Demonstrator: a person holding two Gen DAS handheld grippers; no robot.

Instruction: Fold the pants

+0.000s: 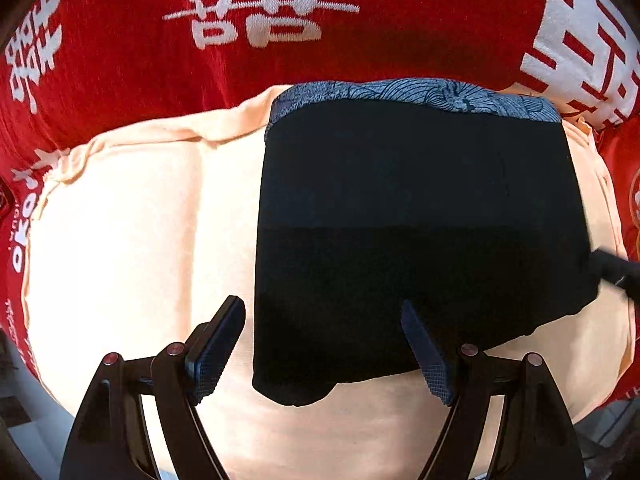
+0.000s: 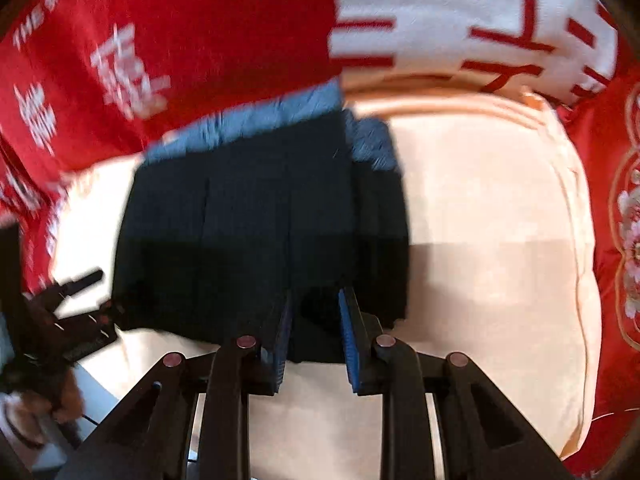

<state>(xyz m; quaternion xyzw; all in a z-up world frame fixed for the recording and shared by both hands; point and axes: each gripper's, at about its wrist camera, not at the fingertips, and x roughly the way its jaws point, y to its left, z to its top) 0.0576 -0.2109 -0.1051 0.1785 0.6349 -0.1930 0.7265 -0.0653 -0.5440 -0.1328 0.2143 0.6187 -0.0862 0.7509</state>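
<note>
Black pants (image 1: 400, 220), folded to a rectangle with a blue-grey patterned waistband (image 1: 400, 94) at the far edge, lie on a peach cushion (image 1: 140, 220). My left gripper (image 1: 320, 306) points down over their near left corner and is open: one finger stands off the cloth, the other over it, nothing gripped. In the blurred right wrist view, my right gripper (image 2: 316, 312) is shut on the near right edge of the pants (image 2: 240, 220), with dark cloth between its pads. Part of the right gripper (image 1: 614, 268) shows at the pants' right edge.
Under the cushion (image 2: 500, 220) lies a red bedspread (image 1: 120, 60) with white lettering, and an embroidered red cloth (image 2: 624, 220) shows at the right. The left gripper (image 2: 76, 304) and a person's hand (image 2: 40, 400) appear at the left edge.
</note>
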